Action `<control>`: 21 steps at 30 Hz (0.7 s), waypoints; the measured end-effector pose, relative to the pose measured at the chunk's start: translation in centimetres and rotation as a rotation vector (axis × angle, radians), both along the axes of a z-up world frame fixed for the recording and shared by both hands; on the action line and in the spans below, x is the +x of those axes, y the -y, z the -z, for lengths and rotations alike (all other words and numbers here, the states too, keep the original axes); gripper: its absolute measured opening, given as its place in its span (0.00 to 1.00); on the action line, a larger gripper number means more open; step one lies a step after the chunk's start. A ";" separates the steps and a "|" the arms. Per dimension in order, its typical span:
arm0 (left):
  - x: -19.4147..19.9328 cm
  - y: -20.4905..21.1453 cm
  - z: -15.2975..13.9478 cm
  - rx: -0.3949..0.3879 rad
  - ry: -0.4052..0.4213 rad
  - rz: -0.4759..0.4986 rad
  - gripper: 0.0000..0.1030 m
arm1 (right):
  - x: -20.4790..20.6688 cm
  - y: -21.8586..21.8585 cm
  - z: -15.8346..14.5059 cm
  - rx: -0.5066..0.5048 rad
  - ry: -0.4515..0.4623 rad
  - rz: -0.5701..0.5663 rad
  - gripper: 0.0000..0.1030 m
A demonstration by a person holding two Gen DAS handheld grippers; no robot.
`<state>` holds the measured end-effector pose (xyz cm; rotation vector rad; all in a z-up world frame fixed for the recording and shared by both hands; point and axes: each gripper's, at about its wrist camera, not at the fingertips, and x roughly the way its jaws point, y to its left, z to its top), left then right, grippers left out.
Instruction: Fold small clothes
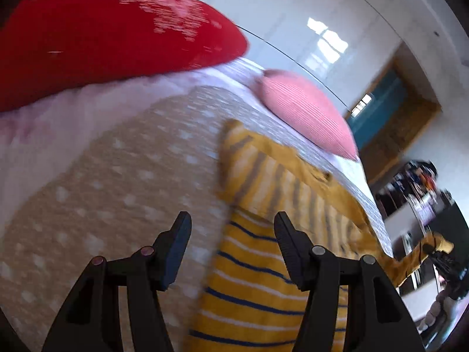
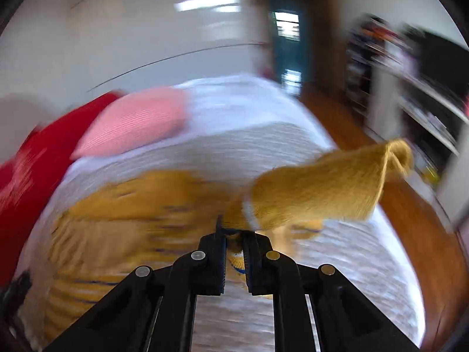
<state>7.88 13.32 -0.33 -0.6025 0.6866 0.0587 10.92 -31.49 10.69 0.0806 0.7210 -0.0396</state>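
Observation:
A small yellow striped garment [image 1: 263,278] lies on the dotted beige bedspread [image 1: 117,190]. My left gripper [image 1: 231,226] is open and empty, just above the garment's left edge. In the left wrist view the garment's far sleeve [image 1: 416,256] stretches right to the other gripper. My right gripper [image 2: 234,233] is shut on that yellow garment [image 2: 123,214], pinching fabric between its fingers. A mustard sleeve [image 2: 328,187] flaps up to the right of the fingers. The right wrist view is blurred.
A red pillow [image 1: 96,35] and a pink pillow [image 1: 307,111] lie at the far side of the bed. The bed's right edge [image 2: 390,234] drops to a wooden floor [image 2: 425,214]. Shelves [image 2: 410,88] stand beyond it.

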 end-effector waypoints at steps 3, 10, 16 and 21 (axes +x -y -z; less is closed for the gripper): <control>-0.3 -2.2 0.4 -0.002 -0.014 -0.064 0.56 | 2.2 -8.3 1.2 0.010 -0.033 -0.223 0.13; -1.1 -5.6 1.3 -0.023 -0.040 -0.122 0.56 | 3.1 -23.2 8.9 0.056 -0.269 -0.656 0.25; -1.3 -6.6 1.5 -0.054 -0.040 -0.125 0.56 | 2.4 -22.4 9.5 -0.010 -0.248 -0.571 0.43; -1.1 -5.8 1.3 -0.058 -0.031 -0.102 0.56 | 3.3 -23.2 9.3 -0.021 -0.260 -0.568 0.50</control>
